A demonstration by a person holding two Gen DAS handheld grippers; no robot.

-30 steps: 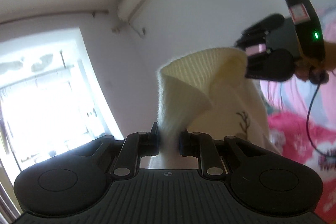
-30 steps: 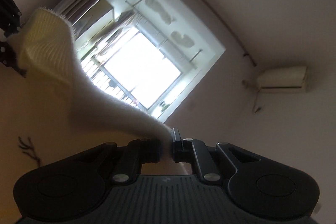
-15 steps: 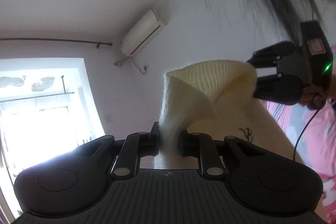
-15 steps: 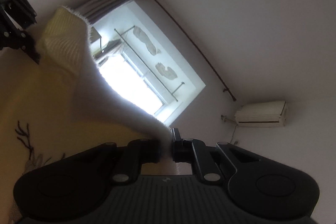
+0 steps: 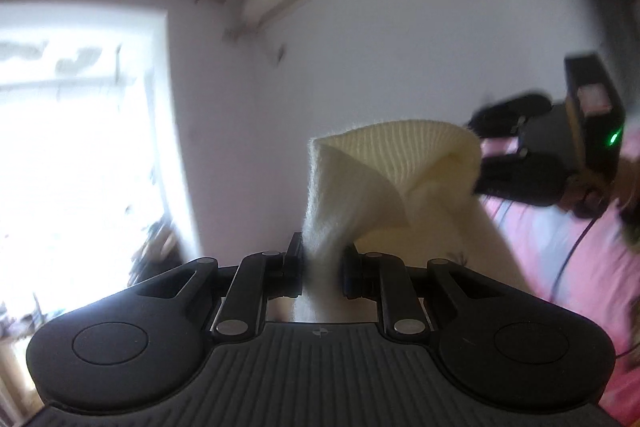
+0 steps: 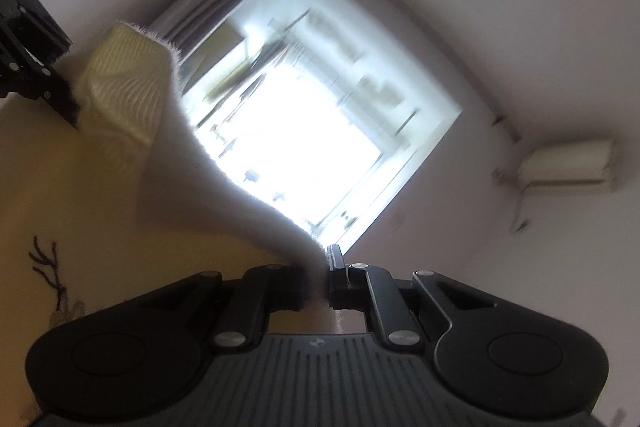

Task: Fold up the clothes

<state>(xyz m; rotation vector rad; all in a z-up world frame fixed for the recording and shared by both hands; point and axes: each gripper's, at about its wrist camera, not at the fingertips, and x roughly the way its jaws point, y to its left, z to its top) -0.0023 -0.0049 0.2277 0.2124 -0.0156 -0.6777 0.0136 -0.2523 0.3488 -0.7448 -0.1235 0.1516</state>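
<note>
Cream knit sweater (image 5: 360, 195) is up in the air, stretched between both grippers, with nothing under it that I can see. From the left wrist view, the left gripper (image 5: 320, 267) has its fingers (image 5: 294, 265) pinched tight on a bunched bit of the fuzzy fabric, which rises straight up out of the pinch and folds over into a ribbed edge. That ribbed edge runs across to the right gripper (image 5: 486, 163), seen from the side at the right of the picture with a green light (image 5: 613, 137) on its body; its fingers are closed on the other end of that edge. The right wrist view shows the same thing from the other side: right gripper (image 6: 318, 279) fingers pressed together on a thin strip of the sweater, and the fabric sweeps up and left to the left gripper (image 6: 66, 107) at the top-left corner. A small dark antler-like embroidery (image 6: 50, 267) sits on the front panel hanging below. Behind it all there's a bright window (image 6: 312, 131) and a wall air conditioner (image 6: 568, 163). Pink patterned clothing (image 5: 580, 267) of the person shows at the right, pretty blurry.
</note>
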